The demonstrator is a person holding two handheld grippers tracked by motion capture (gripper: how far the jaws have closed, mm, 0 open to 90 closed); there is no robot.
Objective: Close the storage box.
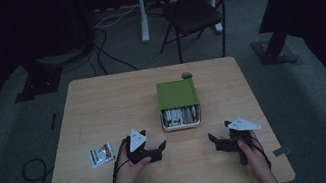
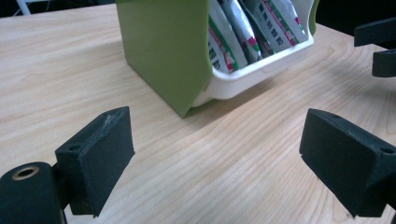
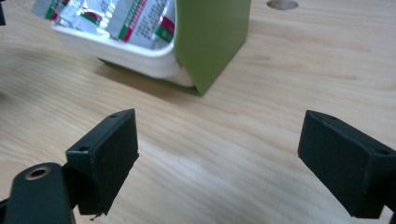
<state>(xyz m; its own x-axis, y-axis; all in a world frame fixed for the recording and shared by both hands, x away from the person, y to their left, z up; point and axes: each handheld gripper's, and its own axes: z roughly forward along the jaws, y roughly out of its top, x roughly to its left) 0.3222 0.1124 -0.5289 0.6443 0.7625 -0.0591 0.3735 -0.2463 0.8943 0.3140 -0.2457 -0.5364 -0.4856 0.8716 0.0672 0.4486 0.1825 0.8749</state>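
A green box (image 1: pixel 177 95) with a white tray end (image 1: pixel 181 122) full of sachets (image 1: pixel 180 115) lies in the middle of the wooden table (image 1: pixel 101 97). My left gripper (image 1: pixel 157 149) stands open just left of the box's near end, low over the table. In the left gripper view the green box (image 2: pixel 163 51) and its sachets (image 2: pixel 243 28) lie ahead beyond the wide-apart jaws. My right gripper (image 1: pixel 217 141) stands open to the right of the box's near end. In the right gripper view the box (image 3: pixel 210 37) and sachets (image 3: pixel 107 16) lie ahead, nothing between the jaws.
A single sachet (image 1: pixel 101 154) lies on the table left of my left hand. A small dark round thing (image 1: pixel 187 75) sits behind the box. A chair (image 1: pixel 197 9) and cables (image 1: pixel 103 51) stand on the floor beyond the table.
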